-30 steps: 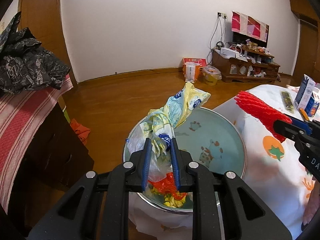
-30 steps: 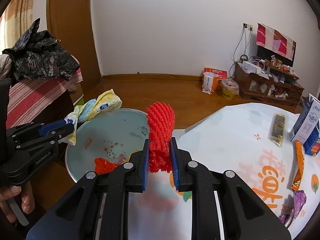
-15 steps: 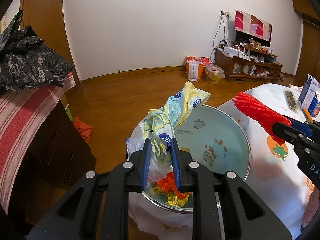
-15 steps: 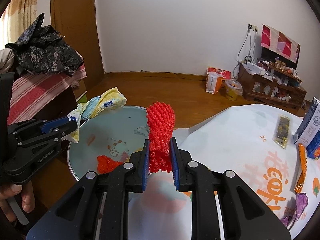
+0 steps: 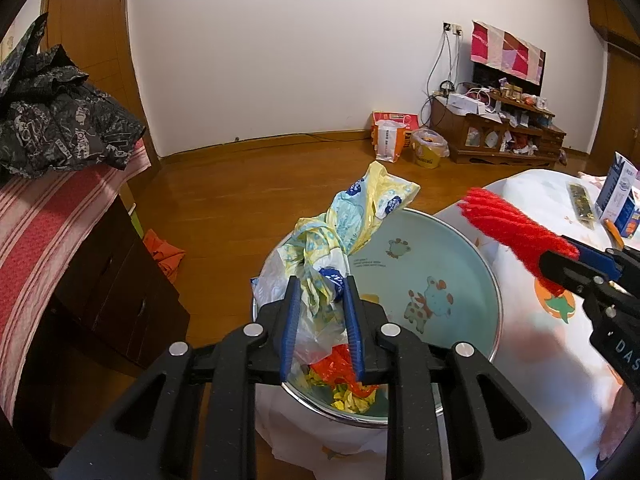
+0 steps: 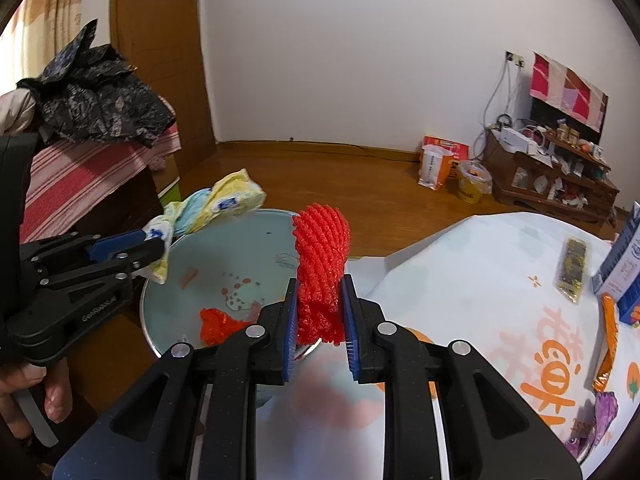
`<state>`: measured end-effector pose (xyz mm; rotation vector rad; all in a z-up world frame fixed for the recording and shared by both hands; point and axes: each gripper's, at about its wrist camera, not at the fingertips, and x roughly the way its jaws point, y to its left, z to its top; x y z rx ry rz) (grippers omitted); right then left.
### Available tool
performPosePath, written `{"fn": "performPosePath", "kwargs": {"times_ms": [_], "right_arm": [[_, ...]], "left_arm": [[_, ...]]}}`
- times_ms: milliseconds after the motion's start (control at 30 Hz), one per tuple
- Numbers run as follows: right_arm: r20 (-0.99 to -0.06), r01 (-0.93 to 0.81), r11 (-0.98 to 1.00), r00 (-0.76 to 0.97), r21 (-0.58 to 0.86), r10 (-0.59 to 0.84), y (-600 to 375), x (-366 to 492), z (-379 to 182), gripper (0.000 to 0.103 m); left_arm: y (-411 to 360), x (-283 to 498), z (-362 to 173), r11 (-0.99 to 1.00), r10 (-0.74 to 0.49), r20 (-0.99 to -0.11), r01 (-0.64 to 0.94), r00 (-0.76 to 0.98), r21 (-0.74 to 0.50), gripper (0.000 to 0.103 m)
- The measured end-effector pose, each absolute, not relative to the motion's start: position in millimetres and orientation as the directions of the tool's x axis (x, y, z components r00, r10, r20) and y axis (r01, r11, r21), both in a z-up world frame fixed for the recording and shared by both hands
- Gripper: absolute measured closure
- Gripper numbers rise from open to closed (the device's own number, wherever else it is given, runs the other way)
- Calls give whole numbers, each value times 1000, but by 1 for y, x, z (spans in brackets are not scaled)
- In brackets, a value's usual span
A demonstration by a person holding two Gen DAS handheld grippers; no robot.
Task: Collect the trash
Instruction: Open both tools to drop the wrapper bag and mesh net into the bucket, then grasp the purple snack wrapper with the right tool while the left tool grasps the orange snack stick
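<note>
My left gripper (image 5: 322,304) is shut on a crumpled yellow and blue plastic wrapper (image 5: 352,216) and holds it above a pale blue metal basin (image 5: 440,264) with cartoon animals. Red and yellow trash (image 5: 344,376) lies in the basin. My right gripper (image 6: 320,312) is shut on a red foam net (image 6: 320,252) at the basin's (image 6: 172,304) right edge, over the white tablecloth (image 6: 480,280). The net (image 5: 512,228) and right gripper (image 5: 576,268) show at right in the left wrist view. The wrapper (image 6: 216,208) and left gripper (image 6: 156,248) show at left in the right wrist view.
On the table lie a dark wrapper (image 6: 570,270), a milk carton (image 6: 624,256), an orange wrapper (image 6: 608,340) and a purple wrapper (image 6: 596,420). A striped bed with a black jacket (image 5: 60,120) stands at left. A low wooden cabinet (image 5: 500,128) and bags (image 5: 390,140) stand at the far wall.
Both grippers keep their hold. The views have shifted slightly, with the basin a little closer under the left gripper. The right gripper's jaws look slightly wider around the net.
</note>
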<state>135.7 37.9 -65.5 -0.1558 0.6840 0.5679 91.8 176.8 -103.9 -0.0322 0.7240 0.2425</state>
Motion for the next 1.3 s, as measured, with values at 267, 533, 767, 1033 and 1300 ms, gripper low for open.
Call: {"fn": "performPosePath", "kwargs": {"times_ms": [267,533,767,1033,1300], "right_arm": [[-645,-560,828,619,38,448,46,134,-73,59],[-643,-514,858,648,28,409,31,132,-67,58],[-661,-360,933,698,9,275,-27,131,-65,57],[-688,-128,992,722,-17,81,-110,116,-65,53],[-770,-60,994,637,-95,-35,-132,114,-90,48]], "left_arm": [[171,93,-106,980,167,-665,-198,728,29,53],[169,91,-112,976,174,-670,-215,722,22,38],[143,89,-126,987,131,-689,-158,713,24,26],[98,80,-131,998,63,-686,-53,725,36,18],[93,73,-122,999,41,-672,-34,740,23,15]]}}
